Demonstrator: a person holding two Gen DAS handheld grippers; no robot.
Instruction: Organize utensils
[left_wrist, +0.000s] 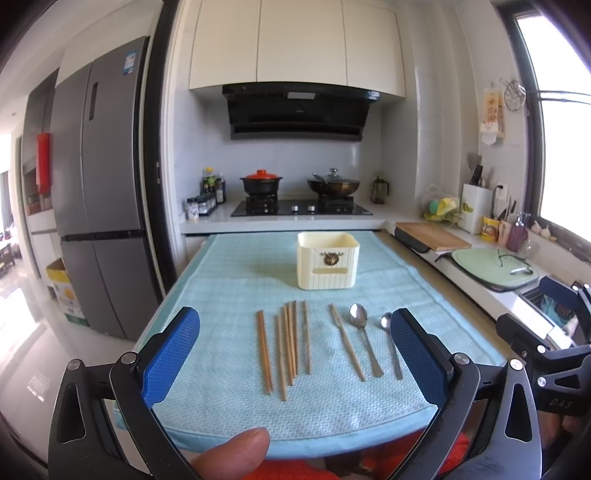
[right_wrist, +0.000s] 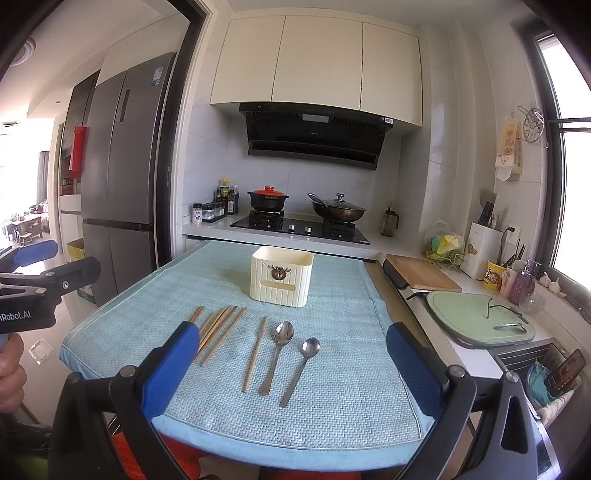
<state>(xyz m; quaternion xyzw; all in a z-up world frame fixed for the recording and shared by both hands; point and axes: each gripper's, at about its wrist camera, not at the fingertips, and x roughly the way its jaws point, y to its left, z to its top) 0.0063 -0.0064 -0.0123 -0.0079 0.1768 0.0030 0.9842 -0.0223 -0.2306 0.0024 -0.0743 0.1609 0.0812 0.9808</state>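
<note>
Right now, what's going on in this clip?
Nothing is picked up yet. A person holds the left hand-held gripper and right hand-held gripper open above a blue mat. Wooden chopsticks, a wooden fork and two metal spoons lie in a row before an empty-looking cream holder.

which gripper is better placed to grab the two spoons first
Right, probably. In the right wrist view the spoons lie centred between the open right gripper. From the left gripper, also open, they sit off by its right finger, with the chopsticks centred instead.
</note>
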